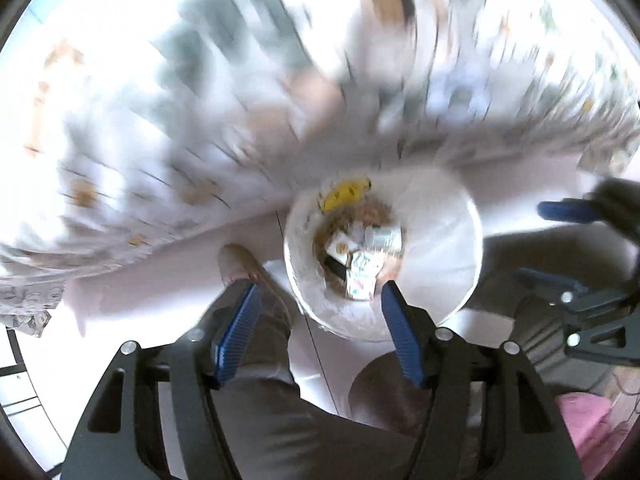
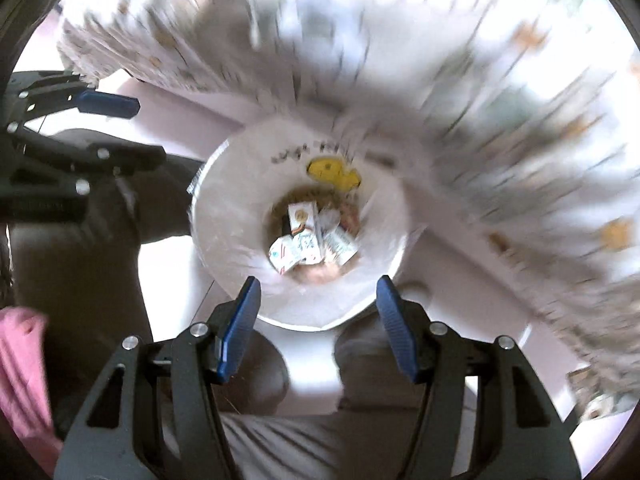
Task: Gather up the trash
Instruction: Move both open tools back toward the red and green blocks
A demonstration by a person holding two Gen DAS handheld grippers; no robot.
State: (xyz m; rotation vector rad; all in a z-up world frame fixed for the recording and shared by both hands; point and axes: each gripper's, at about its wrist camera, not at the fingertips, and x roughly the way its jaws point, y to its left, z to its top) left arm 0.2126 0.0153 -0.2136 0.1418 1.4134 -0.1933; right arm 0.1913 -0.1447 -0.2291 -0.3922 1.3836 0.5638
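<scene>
A white lined trash bin (image 1: 436, 240) stands on the floor below both grippers; it also shows in the right wrist view (image 2: 240, 208). Inside lie several crumpled wrappers and small cartons (image 1: 362, 268) (image 2: 308, 240). A yellow sticker (image 2: 334, 174) sits on the bin's inner wall. My left gripper (image 1: 320, 292) is open and empty above the bin's near rim. My right gripper (image 2: 318, 282) is open and empty above the bin. Each gripper shows in the other's view, the right one (image 1: 560, 240) and the left one (image 2: 120, 128).
A table draped with a patterned white cloth (image 1: 160, 140) (image 2: 480, 100) stands just behind the bin, blurred by motion. The person's legs and slippered foot (image 1: 240, 264) are beside the bin. Pink fabric (image 2: 20, 360) is at the left edge.
</scene>
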